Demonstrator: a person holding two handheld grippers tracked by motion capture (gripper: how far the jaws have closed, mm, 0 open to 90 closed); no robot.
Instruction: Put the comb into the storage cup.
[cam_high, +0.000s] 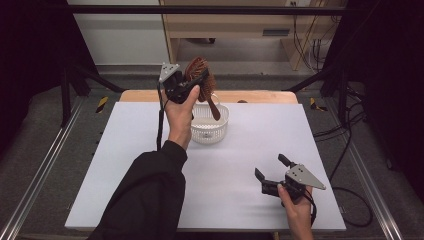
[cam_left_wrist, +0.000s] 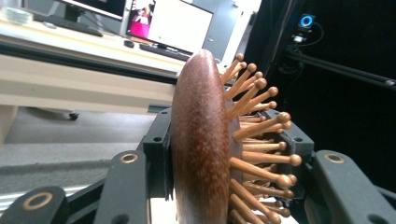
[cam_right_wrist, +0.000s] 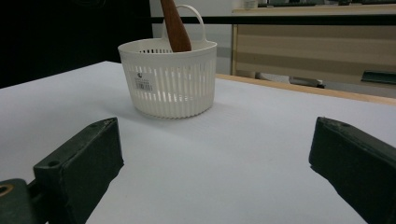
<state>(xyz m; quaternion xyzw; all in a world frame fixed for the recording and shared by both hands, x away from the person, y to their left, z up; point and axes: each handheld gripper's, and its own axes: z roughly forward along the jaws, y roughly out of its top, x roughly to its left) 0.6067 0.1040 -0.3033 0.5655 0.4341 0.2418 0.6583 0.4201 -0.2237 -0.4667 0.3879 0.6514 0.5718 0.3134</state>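
High view first: the left tongs (cam_high: 192, 82) are raised above the far part of the white desk (cam_high: 150, 150) and clamp a wooden hairbrush (cam_high: 200, 75) by its head. The brush's handle slants down and to the right, and its end sits over the opening of a white slotted basket (cam_high: 210, 127) that stands on the desk just beside the person's left hand (cam_high: 180, 117). Whether the handle tip touches the basket cannot be told from above. The black-sleeved forearm comes in from the bottom edge. Well apart from all this, near the desk's right front corner, the right tongs (cam_high: 270, 172) rest low over the desk with their jaws spread and nothing between them, held by the right hand (cam_high: 295, 205).

Left gripper view: the hairbrush (cam_left_wrist: 201, 149) stands edge-on between the two black jaws, its smooth brown back toward one jaw and its ball-tipped wooden pins toward the other. The jaws are closed on the brush head. Behind it a long workbench carries monitors (cam_left_wrist: 177, 25).

Right gripper view: the two jaws stand wide apart at the bottom corners, with bare desk (cam_right_wrist: 233, 154) between them. Farther off stands the basket (cam_right_wrist: 168, 84), its loop handle upright, and the brush handle (cam_right_wrist: 175, 25) dips into its mouth from above.
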